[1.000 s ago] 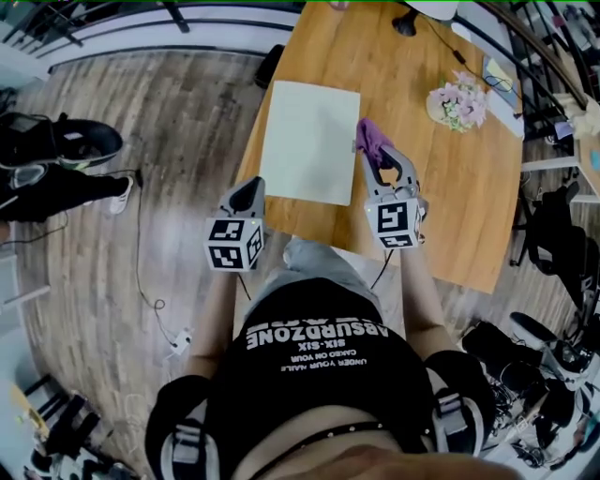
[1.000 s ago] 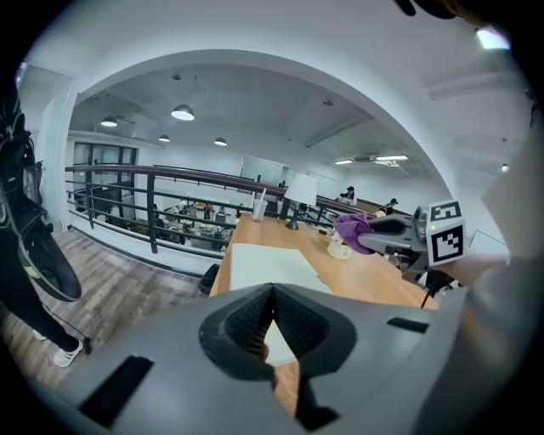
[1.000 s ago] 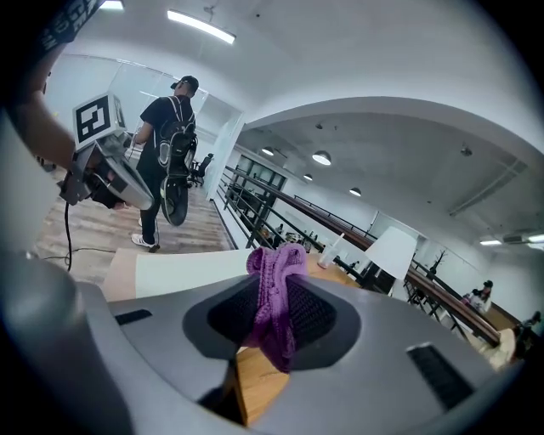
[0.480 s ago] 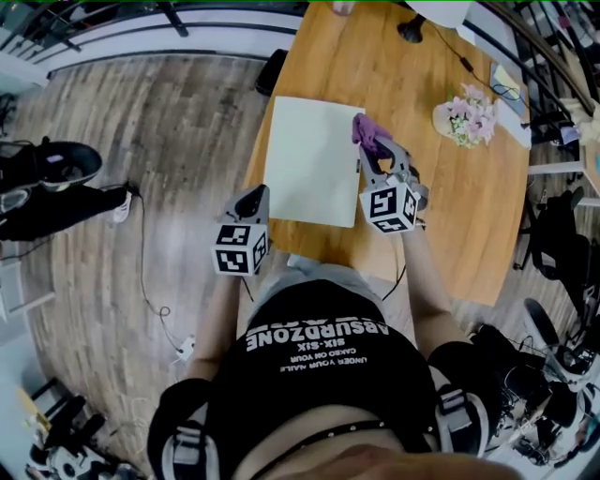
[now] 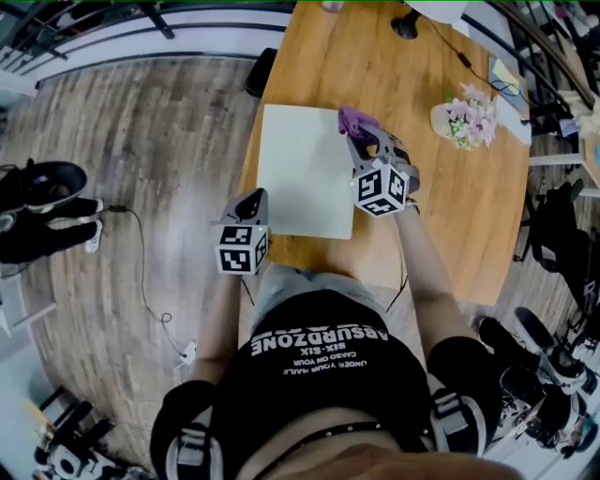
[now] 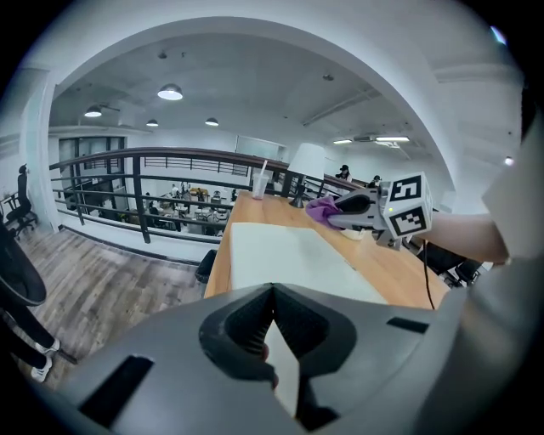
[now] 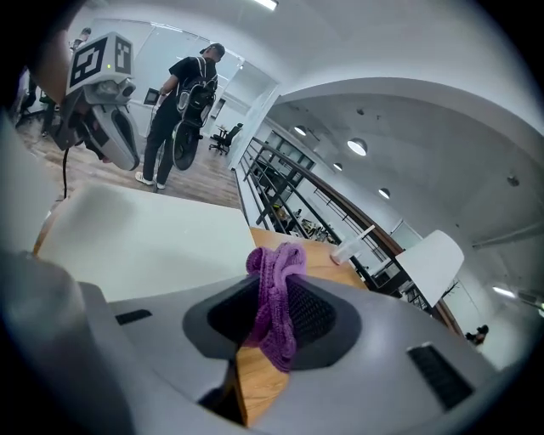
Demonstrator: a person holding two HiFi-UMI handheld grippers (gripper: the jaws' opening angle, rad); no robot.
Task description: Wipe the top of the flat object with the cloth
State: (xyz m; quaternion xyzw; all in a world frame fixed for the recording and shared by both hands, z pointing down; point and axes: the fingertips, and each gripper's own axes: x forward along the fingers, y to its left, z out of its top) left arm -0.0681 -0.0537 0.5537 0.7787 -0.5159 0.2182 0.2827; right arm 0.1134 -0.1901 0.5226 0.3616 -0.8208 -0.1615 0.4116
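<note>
A pale, flat rectangular board [image 5: 302, 167] lies near the left edge of the wooden table [image 5: 441, 206]; it also shows in the left gripper view [image 6: 280, 255] and the right gripper view [image 7: 144, 234]. My right gripper [image 5: 361, 141] is shut on a purple knitted cloth [image 5: 354, 120], held over the board's right edge. The cloth [image 7: 276, 302] hangs pinched between its jaws. My left gripper [image 5: 246, 202] hovers off the table's near-left corner, jaws shut with nothing in them [image 6: 272, 327].
A bunch of pink flowers [image 5: 464, 105] sits at the table's right. A lamp base [image 5: 405, 26] and cable stand at the far end, with a white lamp [image 6: 310, 166] and a cup [image 6: 259, 180]. Wood floor, shoes [image 5: 47, 183] and a railing lie left.
My right gripper has carried the purple cloth forward and leftward, from beside the board's right edge to over it. The left gripper has barely moved.
</note>
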